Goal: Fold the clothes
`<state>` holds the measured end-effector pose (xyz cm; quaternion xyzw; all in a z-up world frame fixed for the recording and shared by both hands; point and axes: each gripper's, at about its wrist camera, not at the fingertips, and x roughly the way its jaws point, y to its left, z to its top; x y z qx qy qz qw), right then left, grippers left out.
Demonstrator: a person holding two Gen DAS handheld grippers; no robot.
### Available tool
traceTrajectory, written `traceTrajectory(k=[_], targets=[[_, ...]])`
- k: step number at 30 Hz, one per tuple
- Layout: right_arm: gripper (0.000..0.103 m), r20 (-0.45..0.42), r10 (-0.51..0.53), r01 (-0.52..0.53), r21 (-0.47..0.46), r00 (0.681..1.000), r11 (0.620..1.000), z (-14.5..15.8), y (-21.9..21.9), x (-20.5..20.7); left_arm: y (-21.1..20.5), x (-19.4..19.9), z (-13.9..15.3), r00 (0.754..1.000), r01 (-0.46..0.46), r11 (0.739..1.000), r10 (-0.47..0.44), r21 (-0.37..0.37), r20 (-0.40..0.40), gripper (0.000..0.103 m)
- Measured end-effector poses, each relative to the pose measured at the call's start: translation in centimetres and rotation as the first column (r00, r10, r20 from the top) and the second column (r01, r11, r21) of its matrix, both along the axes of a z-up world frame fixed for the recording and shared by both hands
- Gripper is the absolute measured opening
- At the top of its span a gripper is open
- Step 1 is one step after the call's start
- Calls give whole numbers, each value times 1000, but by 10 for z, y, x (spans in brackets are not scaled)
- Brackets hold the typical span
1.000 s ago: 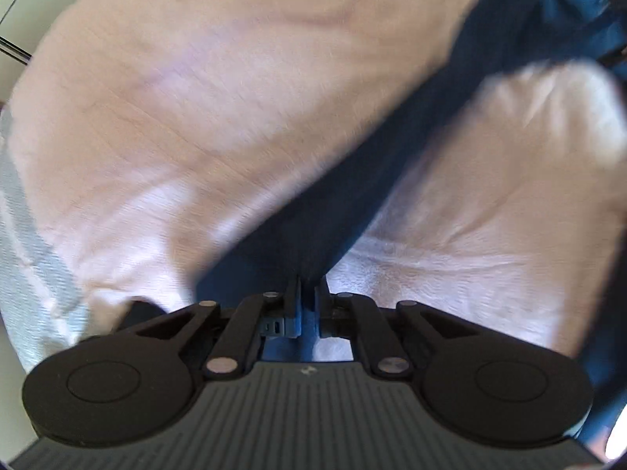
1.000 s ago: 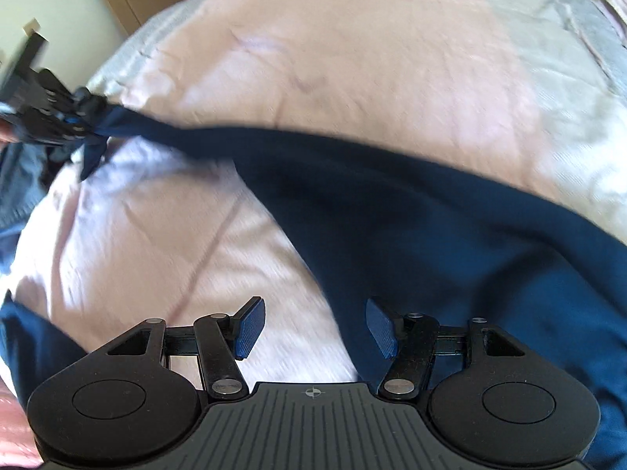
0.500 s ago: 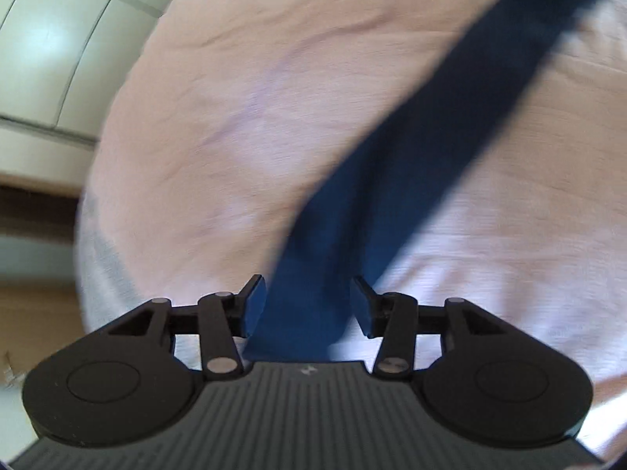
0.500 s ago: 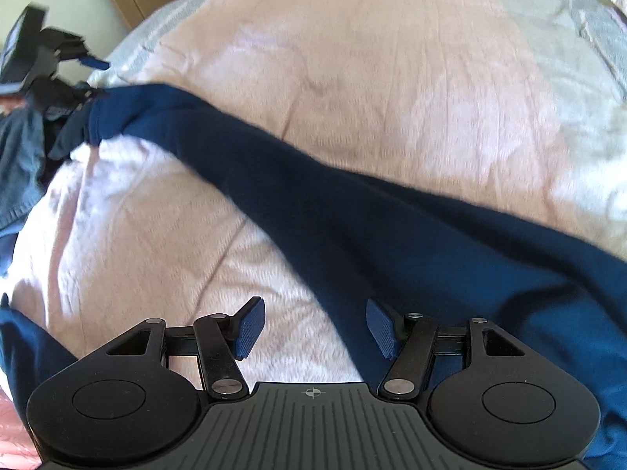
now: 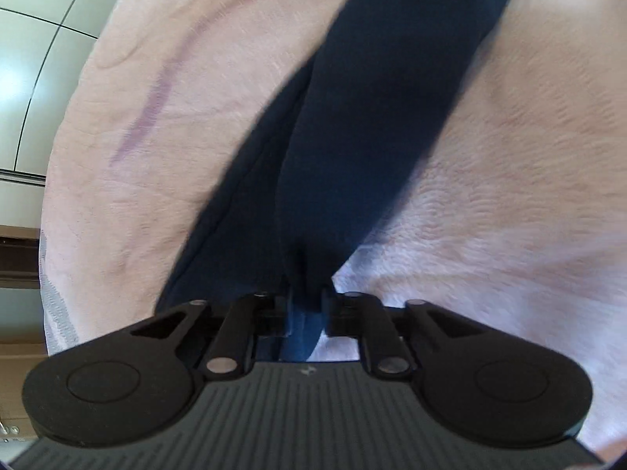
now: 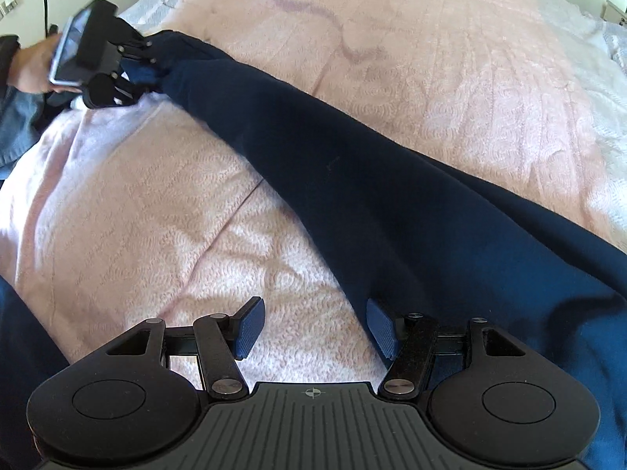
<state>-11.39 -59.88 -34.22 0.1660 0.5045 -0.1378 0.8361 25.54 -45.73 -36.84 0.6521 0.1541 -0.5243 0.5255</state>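
A dark navy garment (image 6: 392, 203) lies on a pink bedspread (image 6: 156, 203). Its long sleeve (image 5: 372, 125) stretches out toward the left. My left gripper (image 5: 307, 305) is shut on the sleeve's cuff end; it also shows in the right wrist view (image 6: 137, 66) at the upper left, pulling the sleeve taut. My right gripper (image 6: 313, 329) is open and empty, low over the bedspread, with its right finger pad (image 6: 380, 329) next to the garment's edge near the armpit.
The pink bedspread (image 5: 509, 196) covers the bed, with a pale striped sheet (image 6: 595, 70) at the far right. White cabinet doors (image 5: 31, 58) stand beyond the bed's left edge. A hand and denim sleeve (image 6: 19, 109) hold the left gripper.
My left gripper opened half a second ago and has shut again on the sleeve end. The sleeve has been pulled out straighter to the left. My right gripper stayed open and nearly still.
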Motion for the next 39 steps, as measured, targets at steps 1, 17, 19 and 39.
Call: traceTrajectory(k=[1,17,19,39], targets=[[61,-3,-7,7,-1,1000,1000,2,1,-1,6,-1,17,999,-25,1000,25,-6,-31,8],[61,23,-52,53,-47,998,998,48,4,-17,-4,34,133,939,-302,953,299,5,-172,42],[61,14,-41,42,-56,999,998,46,6,-17,3,26,111,950,-291,957,290,11,-114,42],[62,-158,141,-173,-214,977,961,-6,25,20,122,-38,33,980,-77,997,73,12,185,8]])
